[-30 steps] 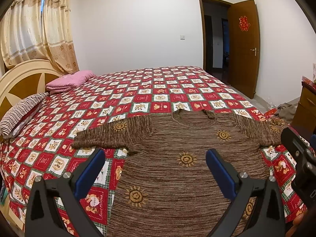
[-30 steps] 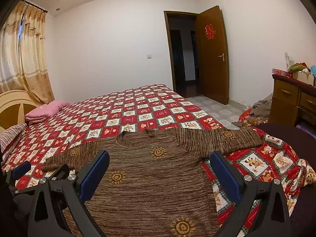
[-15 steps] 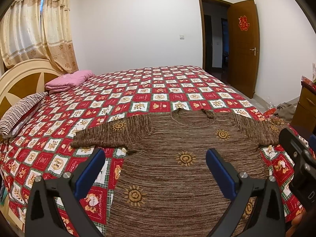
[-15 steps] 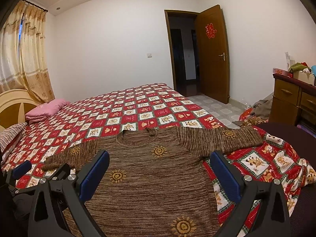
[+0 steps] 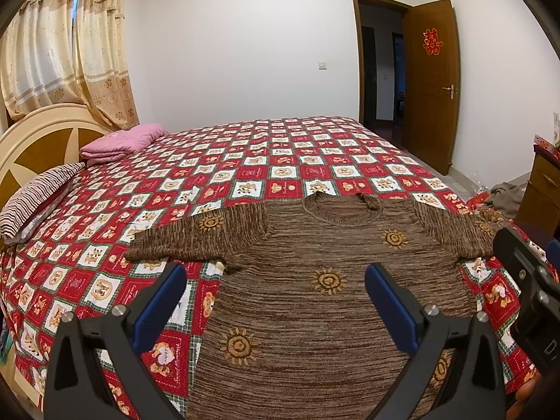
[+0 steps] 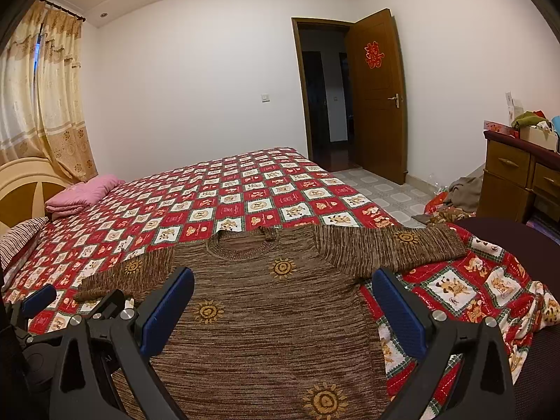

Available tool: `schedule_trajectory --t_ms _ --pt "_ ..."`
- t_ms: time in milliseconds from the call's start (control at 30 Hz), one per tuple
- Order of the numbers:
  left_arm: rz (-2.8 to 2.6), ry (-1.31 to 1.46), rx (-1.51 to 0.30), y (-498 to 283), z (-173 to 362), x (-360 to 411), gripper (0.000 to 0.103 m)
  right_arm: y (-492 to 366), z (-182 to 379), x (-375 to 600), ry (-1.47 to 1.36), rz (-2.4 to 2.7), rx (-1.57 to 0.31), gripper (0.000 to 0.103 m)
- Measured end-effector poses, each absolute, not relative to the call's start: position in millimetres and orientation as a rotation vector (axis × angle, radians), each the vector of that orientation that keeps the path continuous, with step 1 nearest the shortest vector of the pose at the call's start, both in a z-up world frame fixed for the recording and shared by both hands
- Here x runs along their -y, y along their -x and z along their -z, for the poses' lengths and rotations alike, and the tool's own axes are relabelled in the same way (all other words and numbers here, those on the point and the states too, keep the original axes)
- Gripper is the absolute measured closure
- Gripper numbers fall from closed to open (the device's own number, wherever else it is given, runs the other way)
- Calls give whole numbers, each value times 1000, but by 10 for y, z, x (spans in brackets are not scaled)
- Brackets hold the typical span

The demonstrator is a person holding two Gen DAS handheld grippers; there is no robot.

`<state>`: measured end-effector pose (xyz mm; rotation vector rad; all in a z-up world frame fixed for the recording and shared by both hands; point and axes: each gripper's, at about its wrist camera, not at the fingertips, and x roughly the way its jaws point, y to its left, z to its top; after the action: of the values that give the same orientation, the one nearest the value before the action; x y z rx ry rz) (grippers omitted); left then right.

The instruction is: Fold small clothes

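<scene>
A small brown knitted sweater (image 5: 315, 280) with yellow sun motifs lies flat on the bed, both sleeves spread out sideways, neck toward the far side. It also shows in the right wrist view (image 6: 273, 315). My left gripper (image 5: 273, 301) is open and empty, held above the sweater's lower left part. My right gripper (image 6: 283, 306) is open and empty, held above the sweater's body. The left gripper's body (image 6: 42, 318) shows at the left edge of the right wrist view.
The bed has a red and white patchwork cover (image 5: 245, 175). A folded pink blanket (image 5: 119, 141) and a striped pillow (image 5: 35, 196) lie by the headboard. A wooden dresser (image 6: 518, 178) and an open door (image 6: 378, 98) stand on the right.
Both grippers have lifted and drawn back slightly; the sweater sits a little lower in both views. Nothing was taken hold of.
</scene>
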<state>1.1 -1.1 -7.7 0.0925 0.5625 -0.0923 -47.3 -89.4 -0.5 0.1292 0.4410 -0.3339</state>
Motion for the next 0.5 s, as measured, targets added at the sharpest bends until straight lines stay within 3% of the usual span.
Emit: schedule_trajectory --t_ms 500 --pt "96 -93 -566 -2 86 15 0 471 8 886 -130 335 -444 1"
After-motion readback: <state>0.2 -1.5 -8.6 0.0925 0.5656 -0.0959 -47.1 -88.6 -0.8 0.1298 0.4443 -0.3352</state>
